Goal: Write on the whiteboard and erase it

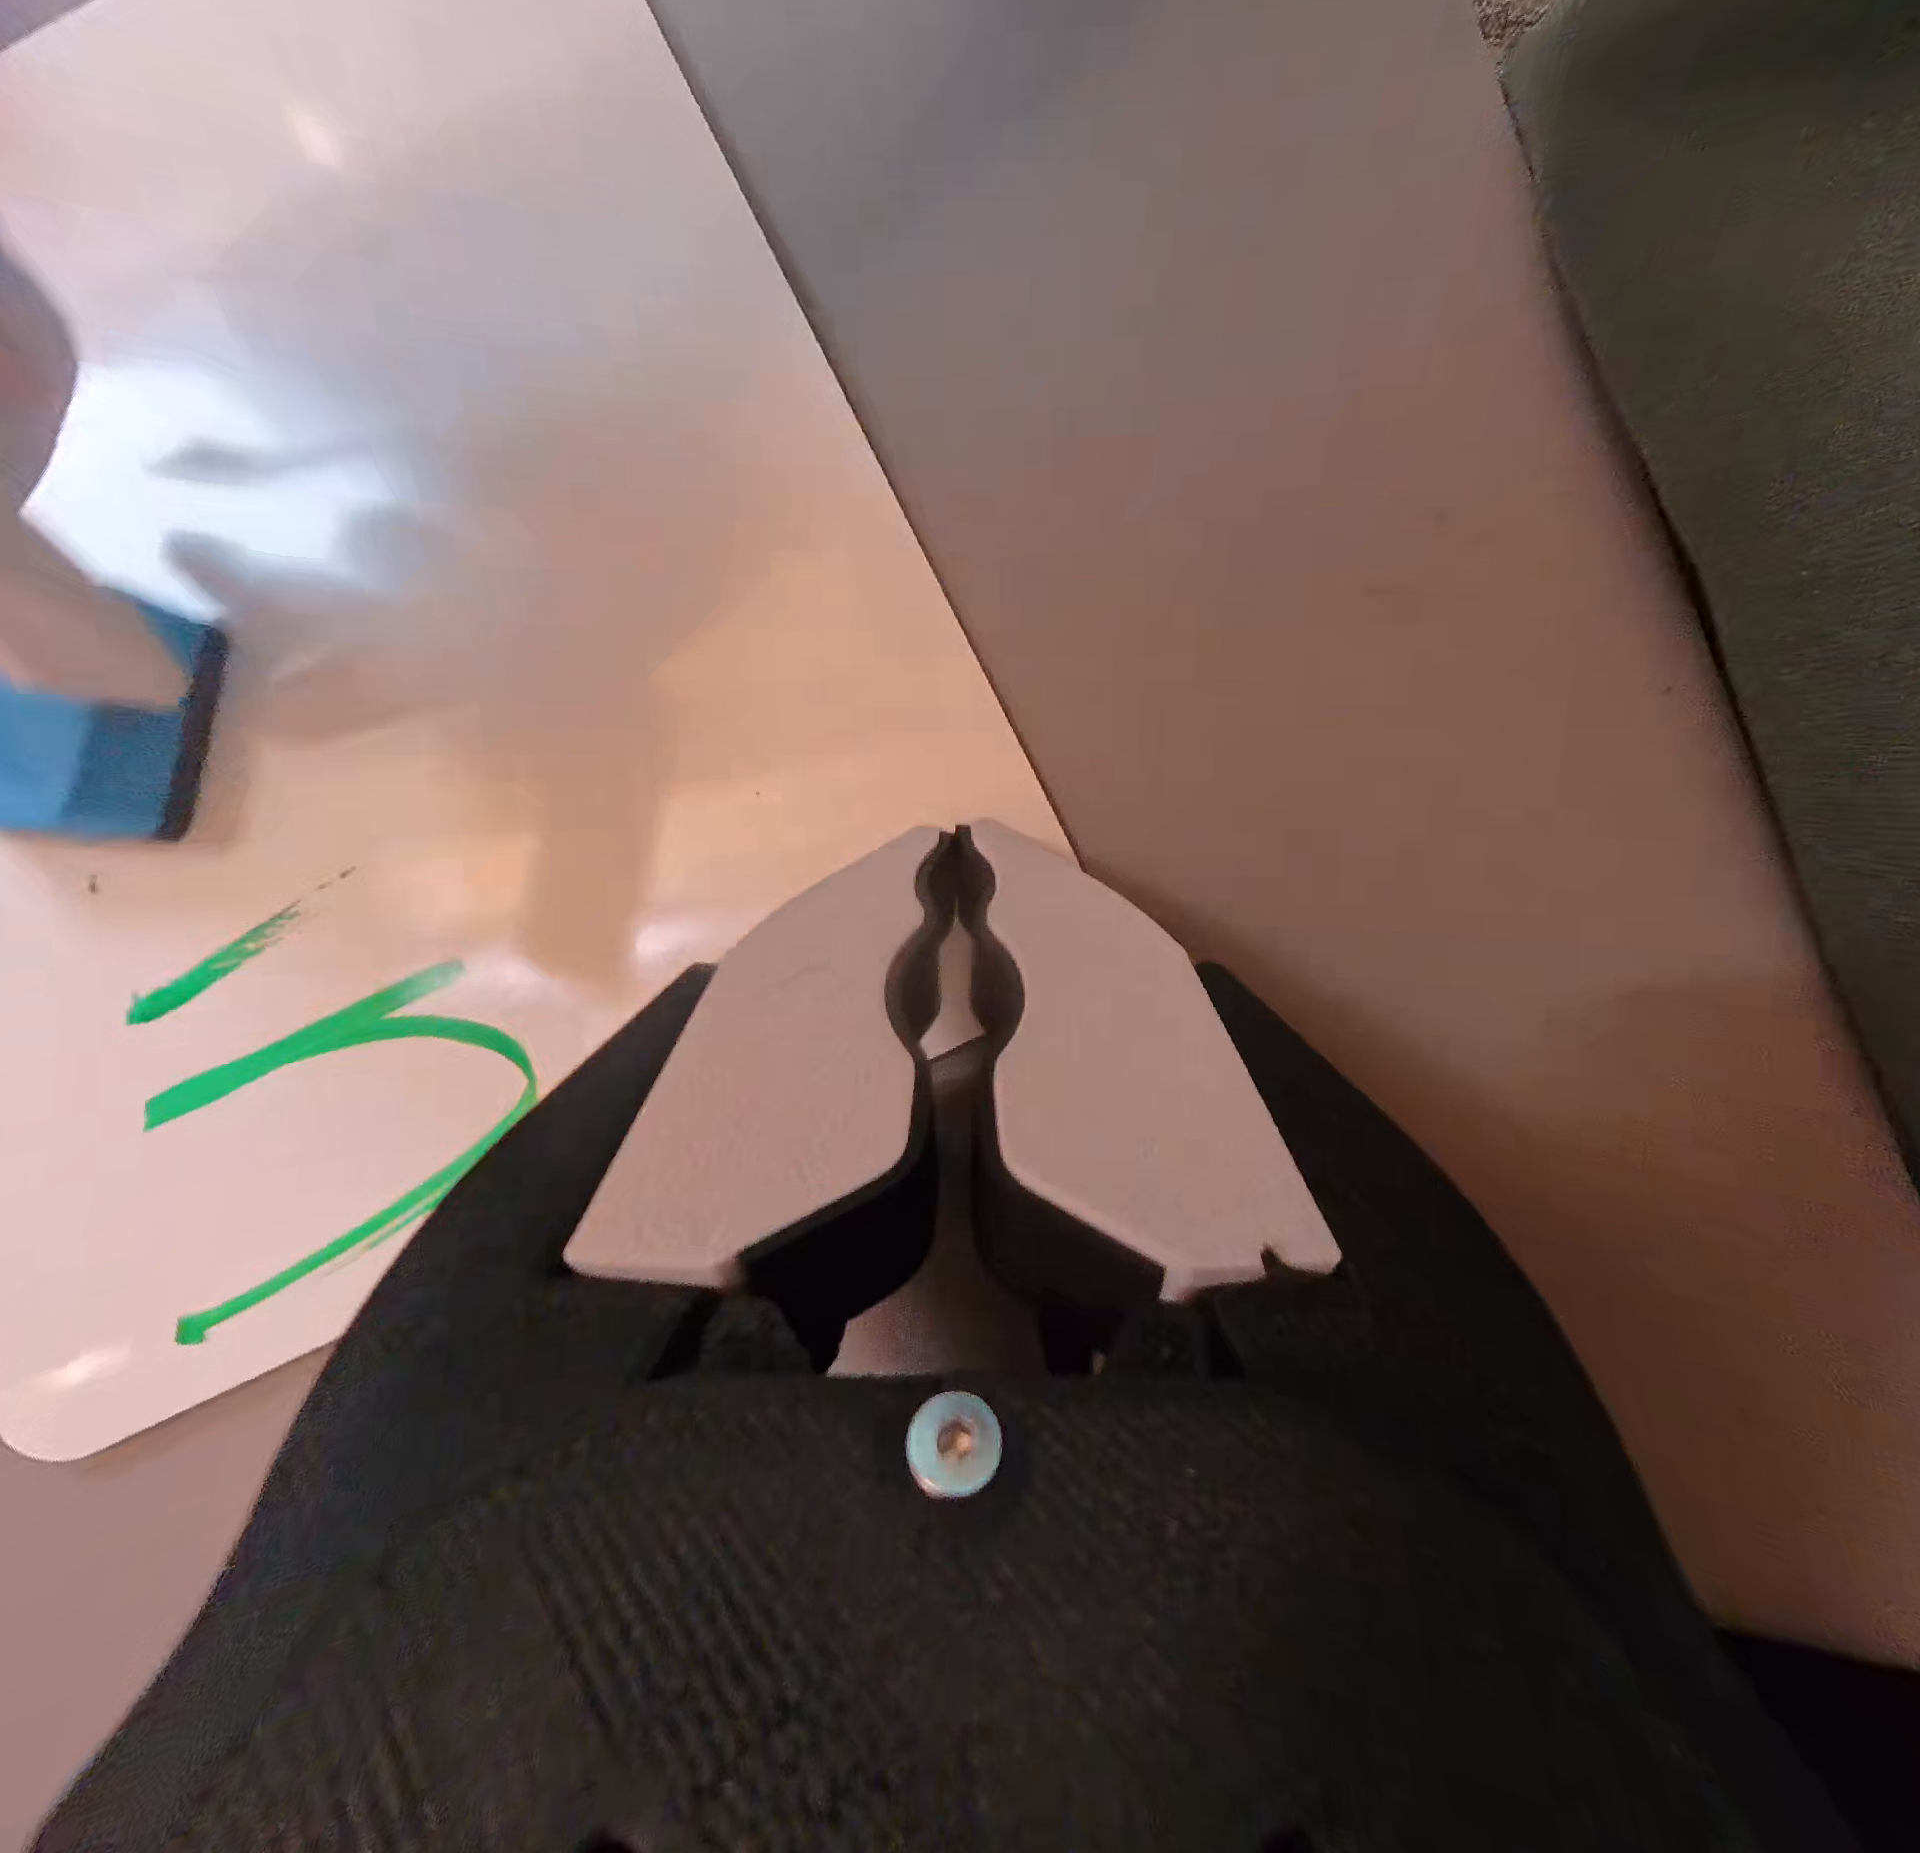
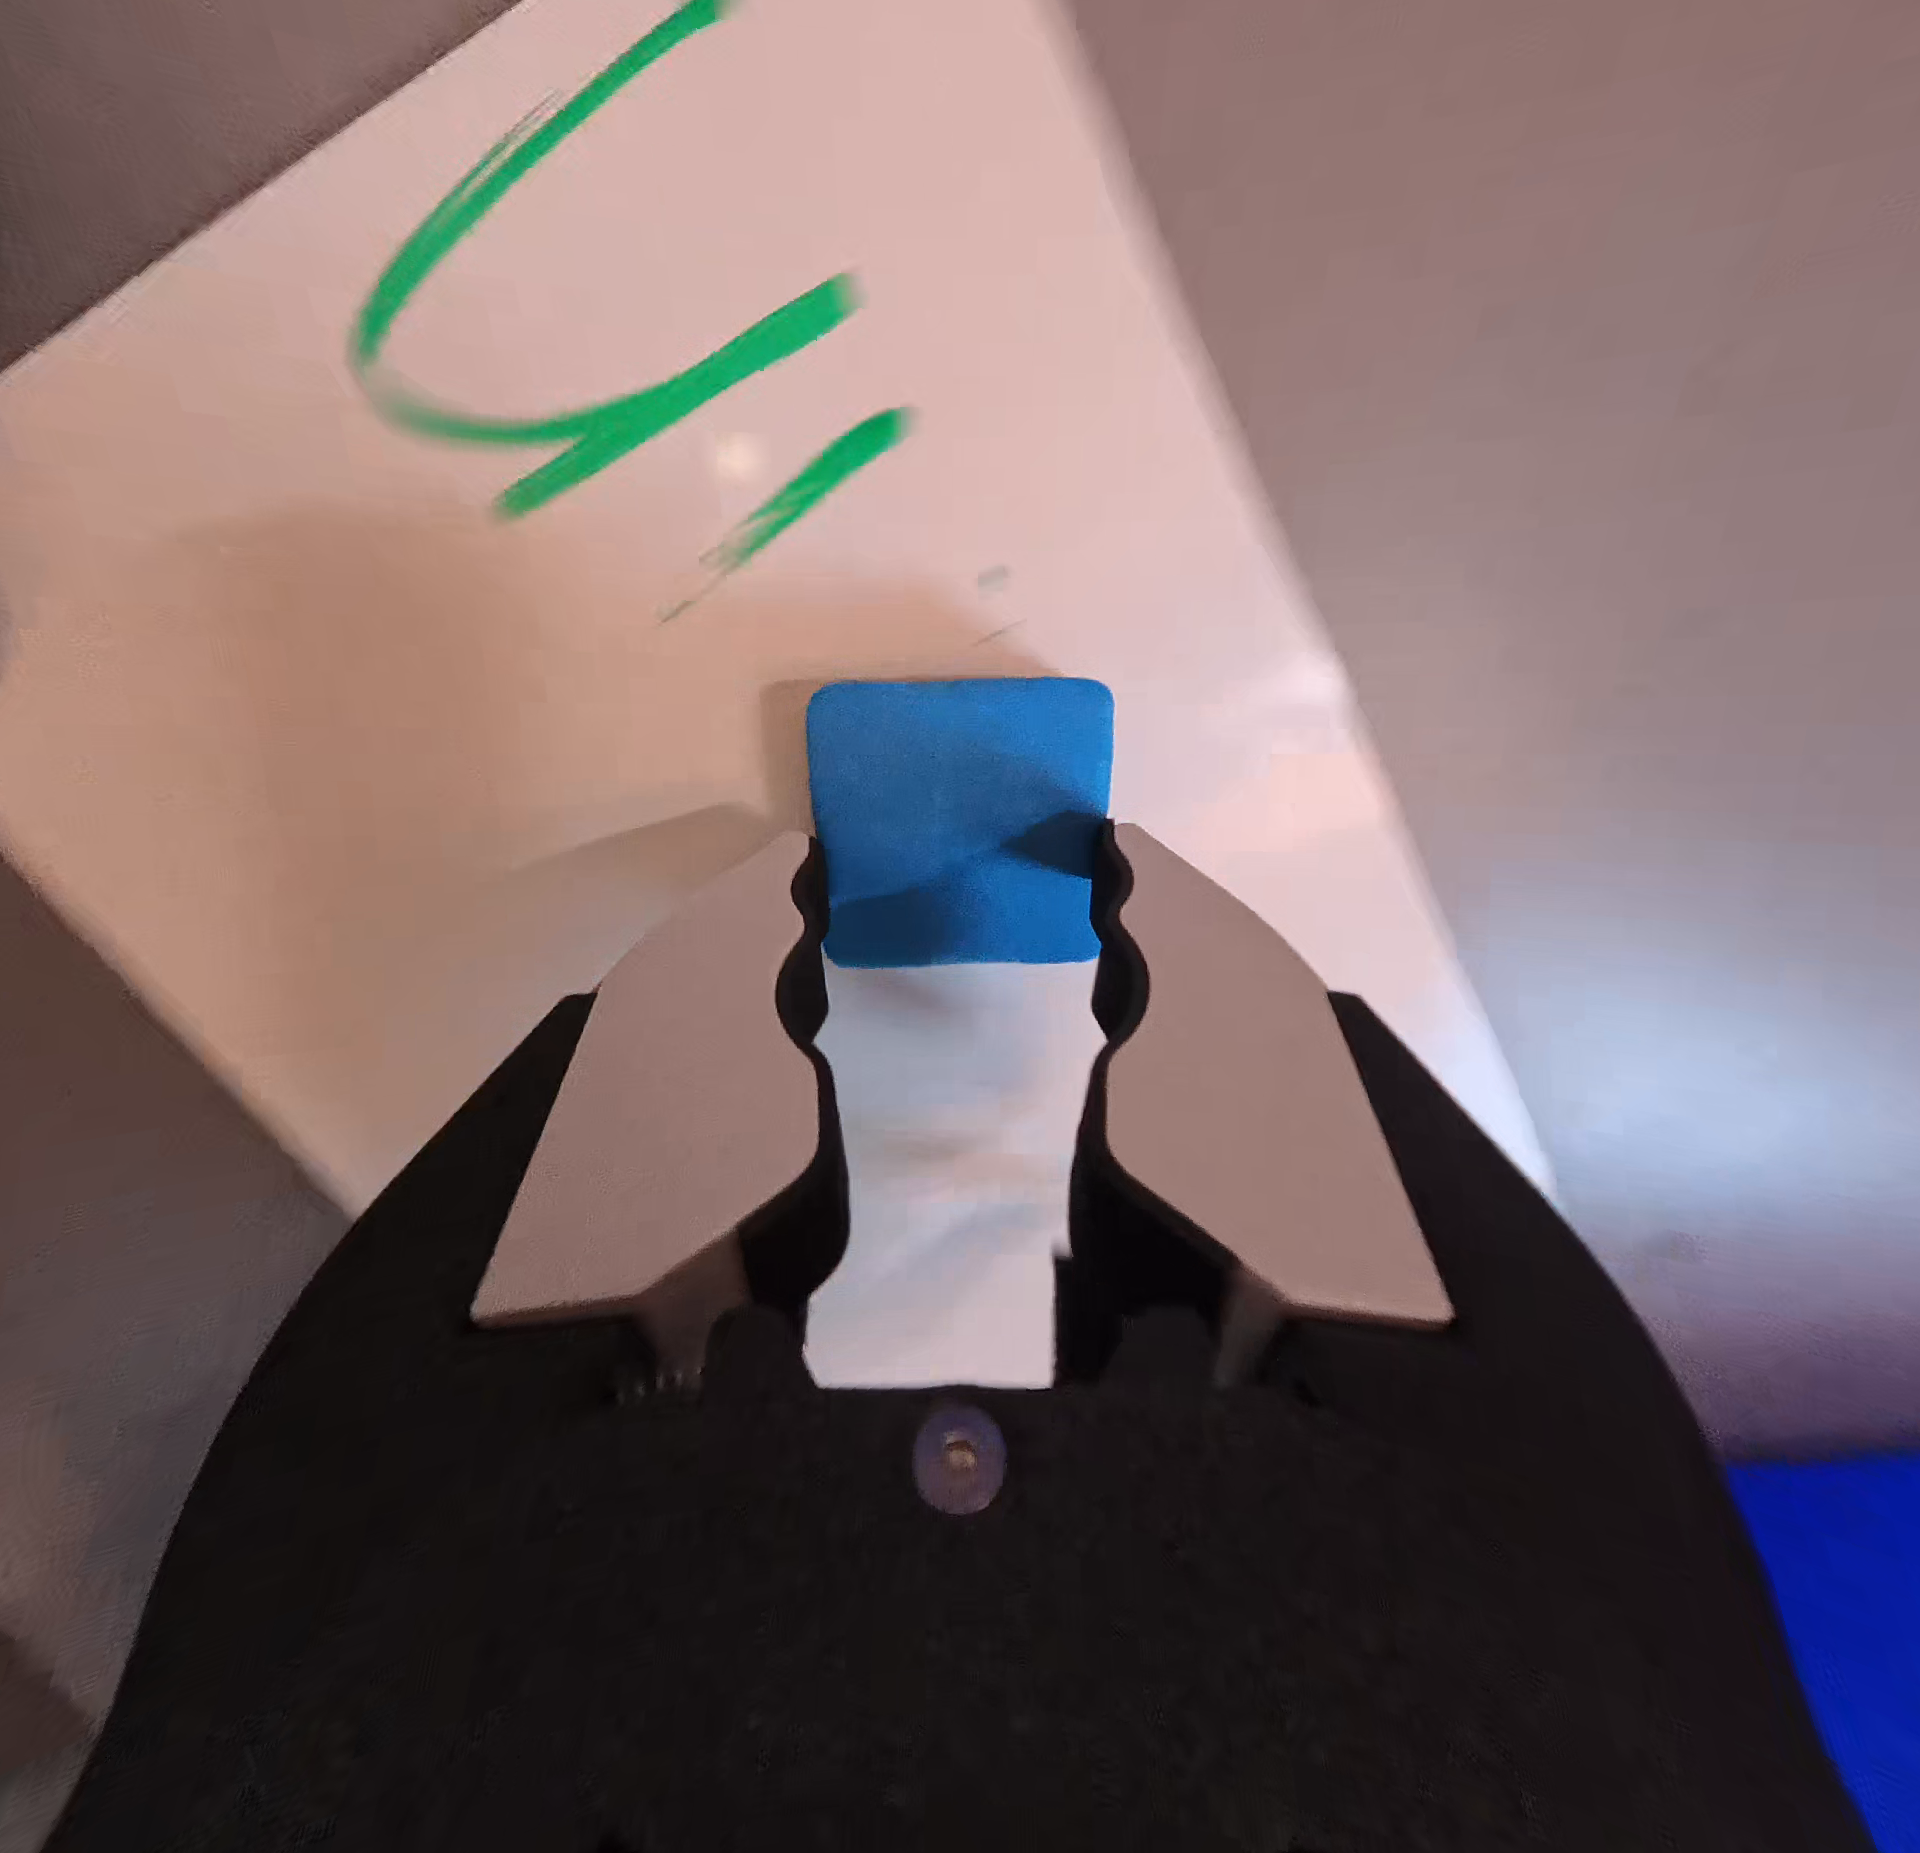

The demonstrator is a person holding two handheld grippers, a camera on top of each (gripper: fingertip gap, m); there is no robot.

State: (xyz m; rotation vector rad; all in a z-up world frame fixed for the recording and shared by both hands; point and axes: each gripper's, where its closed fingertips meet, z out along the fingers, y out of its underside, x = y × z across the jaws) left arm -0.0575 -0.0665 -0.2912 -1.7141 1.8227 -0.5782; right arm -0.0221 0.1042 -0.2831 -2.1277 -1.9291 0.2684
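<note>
While its two fingers pinched the near half of a blue eraser [image 2: 956, 816], the right gripper [image 2: 956, 868] held the block flat on the whiteboard [image 2: 260, 712], with the far end sticking out past the fingertips. That block looked like light, soft foam: its top dimpled where the right finger pressed in, so a modest squeeze on the two side faces, as shown, seemed enough, while harder pressure would likely buckle it. Its long axis ran along the fingers, pointing away toward the green marks [image 2: 582, 349], which lay just beyond it on the far part of the board, some of their near ends already thinned to faint streaks. The board itself lay flat on a grey table [image 2: 1558, 349], glossy and probably slippery under the felt, with one rounded corner visible in the left wrist view. Off to the board's edge, the left gripper [image 1: 956, 847] was clenched with nothing between its fingers, resting low near where board met table, well apart from the eraser.
</note>
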